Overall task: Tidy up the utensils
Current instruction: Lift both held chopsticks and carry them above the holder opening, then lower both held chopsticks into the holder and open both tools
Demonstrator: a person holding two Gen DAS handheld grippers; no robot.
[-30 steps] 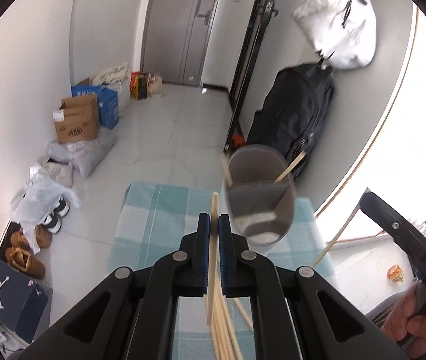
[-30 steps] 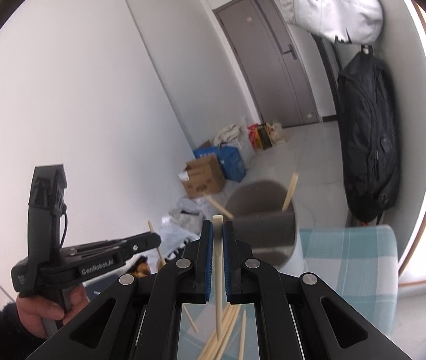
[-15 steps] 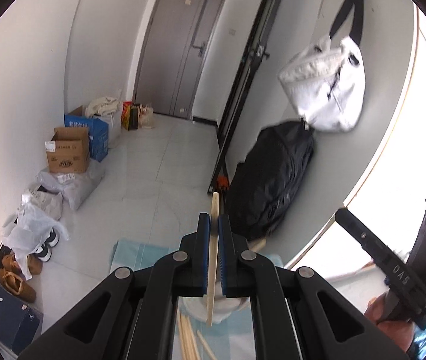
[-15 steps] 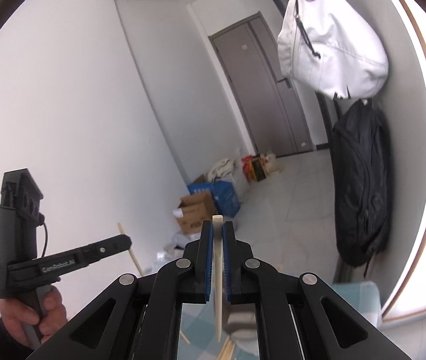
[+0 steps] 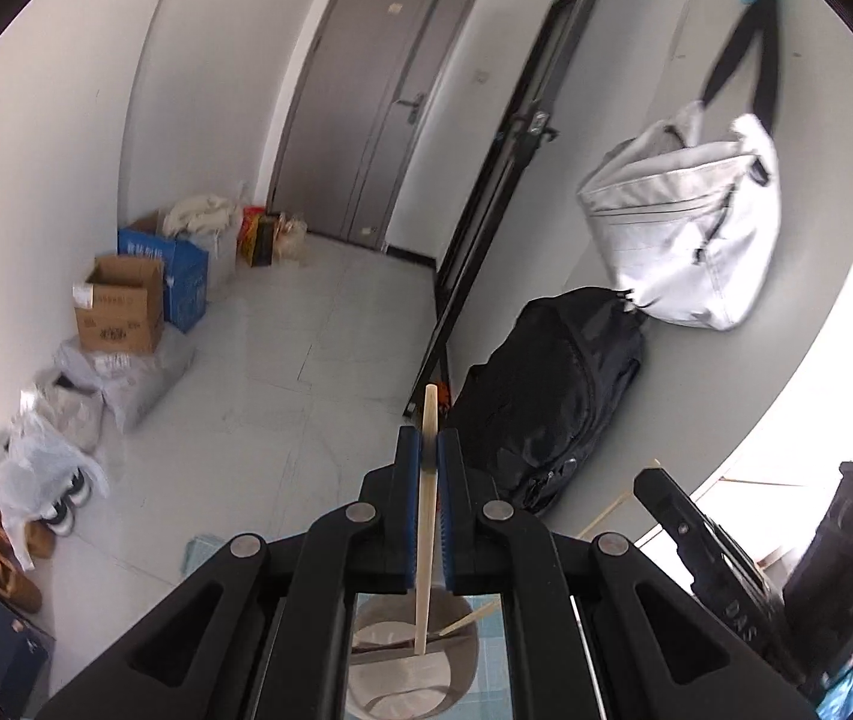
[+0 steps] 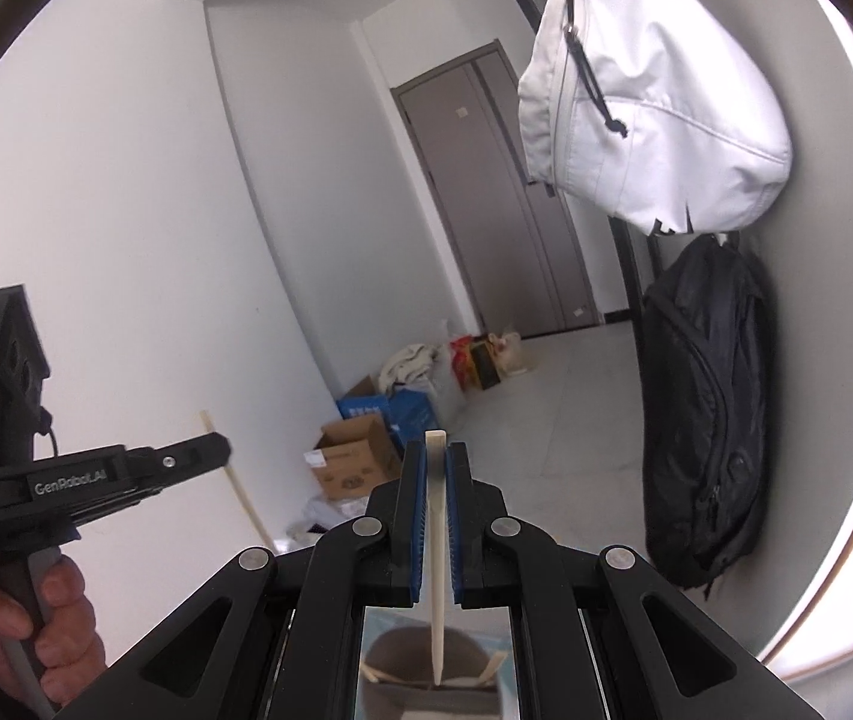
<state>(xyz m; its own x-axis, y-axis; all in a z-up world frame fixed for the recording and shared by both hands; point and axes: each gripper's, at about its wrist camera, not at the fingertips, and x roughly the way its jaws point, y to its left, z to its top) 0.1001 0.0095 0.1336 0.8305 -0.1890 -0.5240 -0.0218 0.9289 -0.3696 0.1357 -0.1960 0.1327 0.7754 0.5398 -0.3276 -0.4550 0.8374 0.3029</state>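
In the left wrist view my left gripper (image 5: pixel 428 438) is shut on a wooden chopstick (image 5: pixel 424 540) that hangs steeply, its lower end over the grey utensil holder (image 5: pixel 467 657). That holder has another chopstick leaning in it. My right gripper (image 6: pixel 436 450) is shut on a pale, tapered chopstick (image 6: pixel 436 540), tip down above the same holder (image 6: pixel 393 645). Each gripper shows in the other's view: the right gripper (image 5: pixel 690 525) at the lower right, the left gripper (image 6: pixel 210 450) at the left, held by a hand (image 6: pixel 54 612).
A teal checked cloth (image 5: pixel 201 546) lies under the holder. A black backpack (image 5: pixel 546 408) leans on the wall under a hanging white bag (image 5: pixel 684 228). Cardboard boxes (image 5: pixel 120 306), plastic bags and shoes line the left wall; a grey door (image 5: pixel 378 120) stands at the far end.
Both grippers have risen with their chopsticks. The holder has slid from the middle to the bottom of both views, and the loose chopsticks on the cloth have dropped out of sight.
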